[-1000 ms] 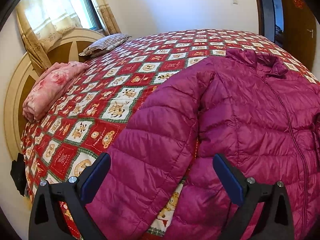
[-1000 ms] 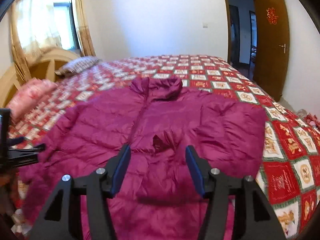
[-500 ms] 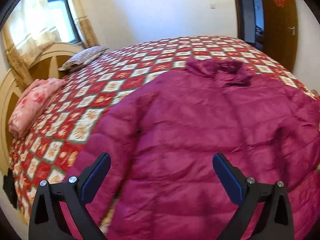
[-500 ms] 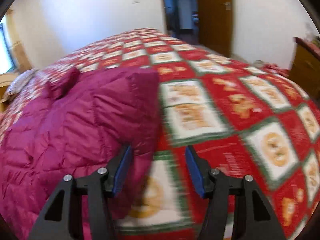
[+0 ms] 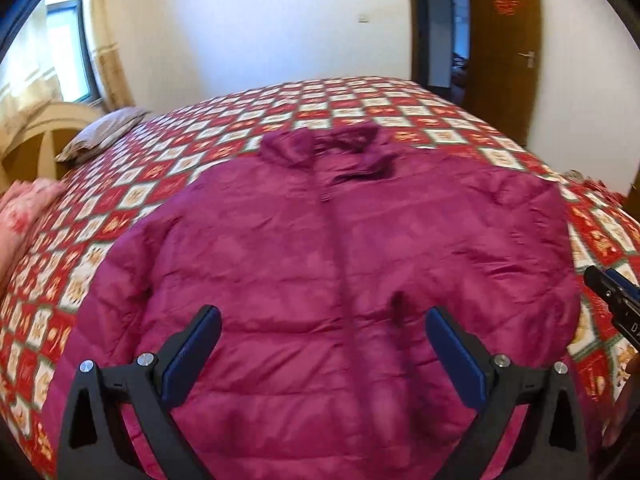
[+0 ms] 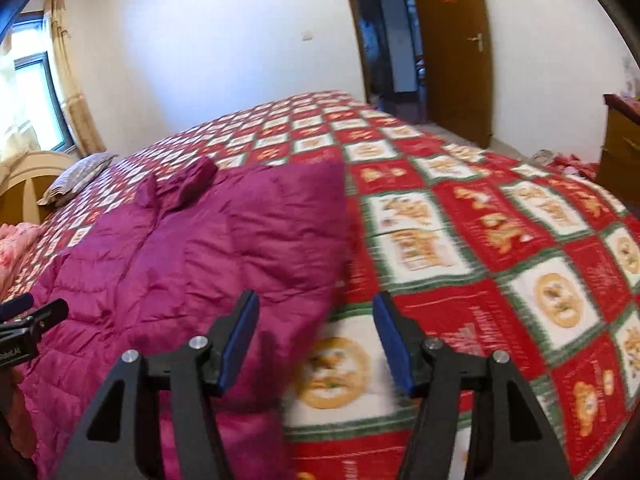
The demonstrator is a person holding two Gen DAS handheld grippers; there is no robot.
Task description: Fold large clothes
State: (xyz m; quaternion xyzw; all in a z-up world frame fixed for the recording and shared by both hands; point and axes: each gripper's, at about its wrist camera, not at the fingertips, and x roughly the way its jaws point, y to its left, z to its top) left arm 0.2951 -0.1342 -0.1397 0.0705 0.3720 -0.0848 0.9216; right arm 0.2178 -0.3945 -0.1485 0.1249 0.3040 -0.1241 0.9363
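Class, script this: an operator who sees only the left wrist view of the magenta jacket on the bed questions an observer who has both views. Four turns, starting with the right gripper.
Operator: I see only a tip of the right gripper at my edge. Are its jaws open?
Observer: Yes. Its jaws have just been opening, and they stand apart with nothing gripped between them.
Operator: What is it aimed at?
Observer: The jacket, at its side edge where it meets the quilt. One finger is over the jacket, the other over bare quilt.
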